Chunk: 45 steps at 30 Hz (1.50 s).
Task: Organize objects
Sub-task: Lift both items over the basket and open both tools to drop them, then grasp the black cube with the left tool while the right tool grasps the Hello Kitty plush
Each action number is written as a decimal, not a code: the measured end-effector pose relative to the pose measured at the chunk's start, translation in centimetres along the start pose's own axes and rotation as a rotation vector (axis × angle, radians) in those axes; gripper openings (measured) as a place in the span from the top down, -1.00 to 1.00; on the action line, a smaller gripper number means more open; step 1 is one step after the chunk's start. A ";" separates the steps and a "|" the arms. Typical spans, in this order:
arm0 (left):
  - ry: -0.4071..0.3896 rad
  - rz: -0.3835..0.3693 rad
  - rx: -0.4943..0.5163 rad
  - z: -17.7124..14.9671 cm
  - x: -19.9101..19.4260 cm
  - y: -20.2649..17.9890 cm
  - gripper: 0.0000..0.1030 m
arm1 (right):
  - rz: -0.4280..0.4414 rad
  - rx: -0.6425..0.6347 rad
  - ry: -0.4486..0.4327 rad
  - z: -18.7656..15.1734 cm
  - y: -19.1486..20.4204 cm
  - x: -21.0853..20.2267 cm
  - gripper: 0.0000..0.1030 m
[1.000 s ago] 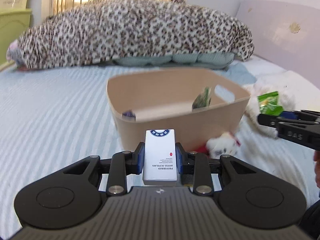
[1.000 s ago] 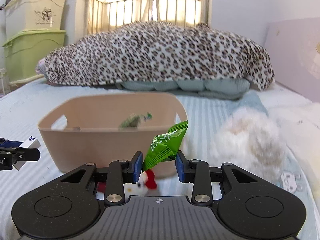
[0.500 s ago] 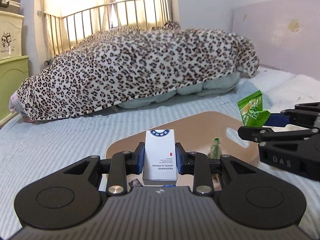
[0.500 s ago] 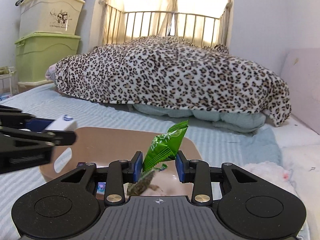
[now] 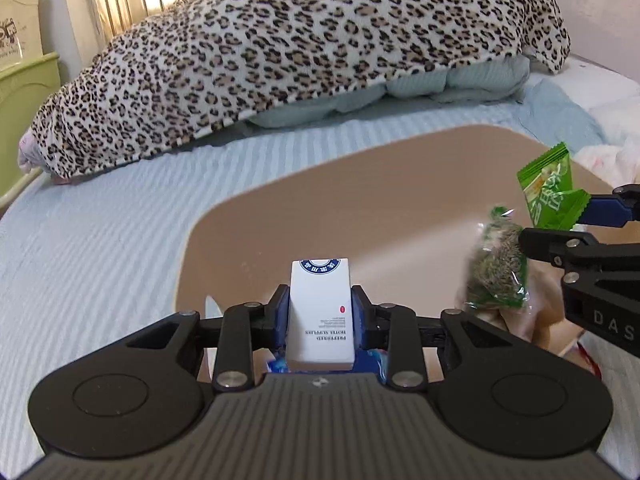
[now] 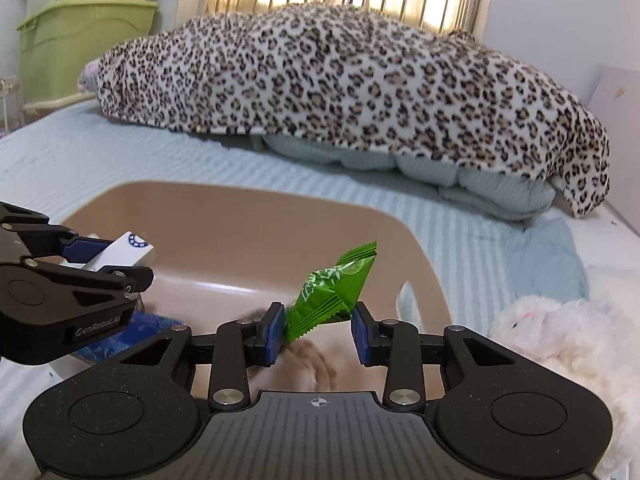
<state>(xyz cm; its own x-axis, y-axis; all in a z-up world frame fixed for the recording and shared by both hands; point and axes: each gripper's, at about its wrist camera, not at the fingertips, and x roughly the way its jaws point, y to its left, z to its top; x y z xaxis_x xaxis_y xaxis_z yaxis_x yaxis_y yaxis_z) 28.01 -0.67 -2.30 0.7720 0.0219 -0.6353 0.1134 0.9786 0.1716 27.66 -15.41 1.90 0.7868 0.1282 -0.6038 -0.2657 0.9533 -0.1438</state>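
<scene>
My left gripper (image 5: pixel 320 316) is shut on a small white box (image 5: pixel 320 312) with a blue round logo, held over the near edge of the tan plastic basket (image 5: pixel 360 184). My right gripper (image 6: pixel 318 332) is shut on a green snack packet (image 6: pixel 332 288), over the basket's (image 6: pixel 240 220) near right part. In the left wrist view the right gripper (image 5: pixel 576 220) holds that green packet (image 5: pixel 550 192) at the right. In the right wrist view the left gripper (image 6: pixel 116 264) holds the white box (image 6: pixel 124 254) at the left. A clear bag of dried green stuff (image 5: pixel 496 268) stands inside the basket.
A leopard-print blanket (image 6: pixel 340 92) lies across the far side of the striped blue bed (image 5: pixel 100 248). A white plush toy (image 6: pixel 560 340) lies right of the basket. A green storage bin (image 6: pixel 76 44) stands at the far left. A blue item (image 6: pixel 116 336) lies in the basket.
Both grippers have moved forward and tilted down over the basket, which now fills more of each view. Each gripper keeps hold of its item.
</scene>
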 end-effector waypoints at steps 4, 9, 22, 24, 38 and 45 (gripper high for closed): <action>-0.009 -0.010 -0.004 -0.4 -1.5 0.2 -0.53 | -0.003 0.001 -0.018 -0.4 0.0 -1.2 -0.09; -0.073 0.019 0.024 -0.4 -4.6 0.5 -0.84 | -0.008 0.025 -0.069 -0.5 -0.7 -4.0 -0.51; -0.058 0.004 0.047 -3.6 -9.4 1.6 -0.86 | -0.015 0.102 -0.075 -4.4 -2.1 -9.4 -0.91; -0.047 -0.006 0.046 -4.3 -9.8 1.6 -0.86 | -0.023 0.106 -0.062 -5.1 -2.0 -9.5 -0.92; 0.071 -0.109 0.009 -8.5 -8.9 0.1 -0.86 | -0.027 0.162 0.050 -10.1 -2.5 -7.9 -0.92; 0.095 -0.179 -0.021 -9.5 -6.9 -1.6 -0.86 | -0.011 0.204 0.080 -10.9 -3.4 -6.9 -0.92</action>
<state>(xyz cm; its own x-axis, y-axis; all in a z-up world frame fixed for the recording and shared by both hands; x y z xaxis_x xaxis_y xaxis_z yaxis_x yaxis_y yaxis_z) 16.60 -0.41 -5.32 0.6782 -0.1348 -0.7224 0.2302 0.9725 0.0346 17.02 -22.51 -2.01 0.7401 0.1027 -0.6646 -0.1321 0.9912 0.0062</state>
